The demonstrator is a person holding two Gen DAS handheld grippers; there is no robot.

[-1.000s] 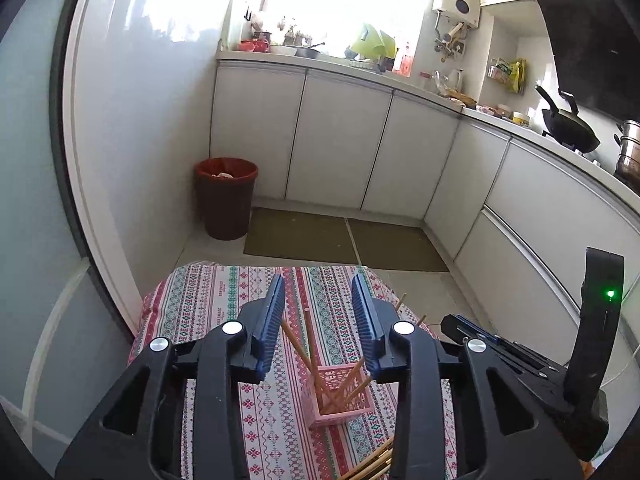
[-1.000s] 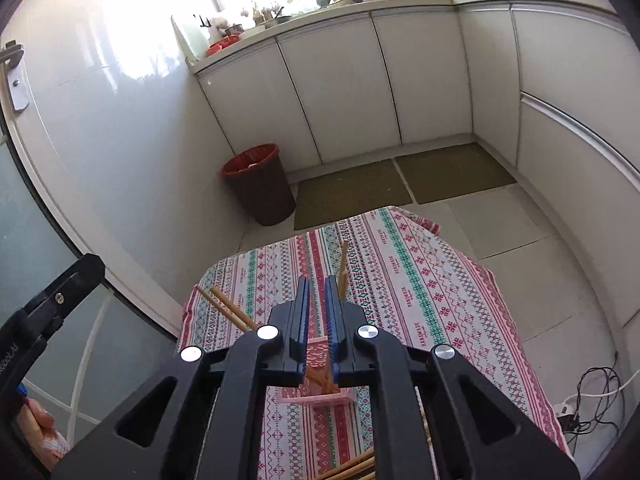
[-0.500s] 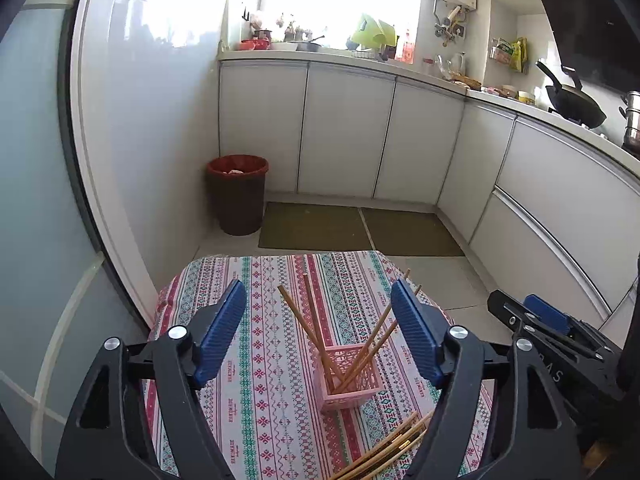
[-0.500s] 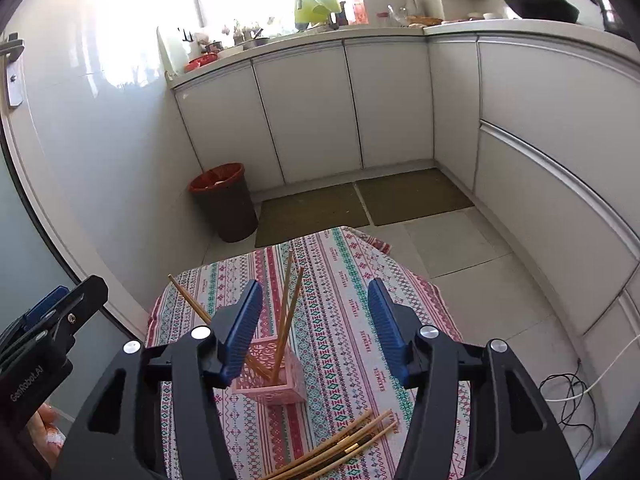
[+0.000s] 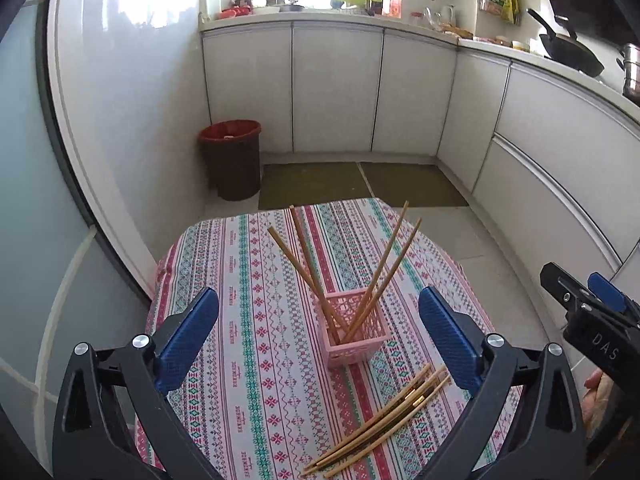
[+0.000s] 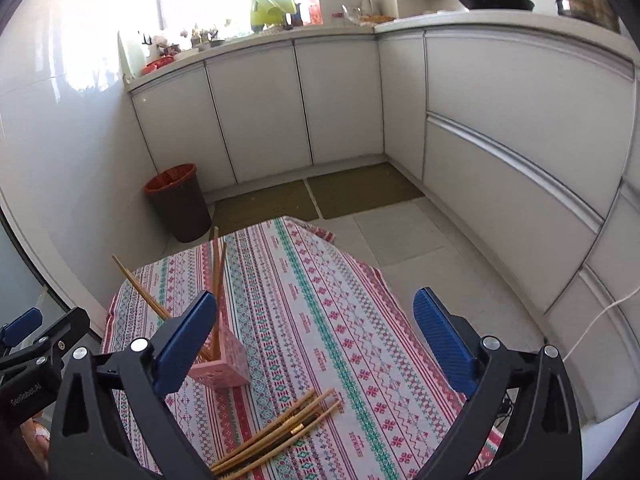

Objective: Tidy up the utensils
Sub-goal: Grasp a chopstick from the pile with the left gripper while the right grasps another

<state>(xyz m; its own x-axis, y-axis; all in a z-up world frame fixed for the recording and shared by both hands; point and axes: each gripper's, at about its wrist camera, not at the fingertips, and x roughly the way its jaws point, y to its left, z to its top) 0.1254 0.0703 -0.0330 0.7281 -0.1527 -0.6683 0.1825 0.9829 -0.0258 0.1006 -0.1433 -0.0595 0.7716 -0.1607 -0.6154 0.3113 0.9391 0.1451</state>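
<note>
Now that both the left gripper [image 5: 319,338] and right gripper [image 6: 315,342] are opening with nothing between their jaws, four chopsticks [image 5: 316,276] stand in the pink basket [image 5: 354,340], so the loose pile [image 5: 380,426] looks next.

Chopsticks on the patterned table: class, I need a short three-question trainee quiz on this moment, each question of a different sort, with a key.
1. True or false: every chopstick already stands in the pink basket.
2. How many chopsticks stand in the basket in the left wrist view? A) two B) four C) seven
3. Fill in: the loose chopsticks lie on the ____, nearer the camera than the basket.

Key:
1. False: a bundle lies loose on the tablecloth.
2. B.
3. Tablecloth. Neither the left tool nor the right tool has anything between its widening jaws.
</note>
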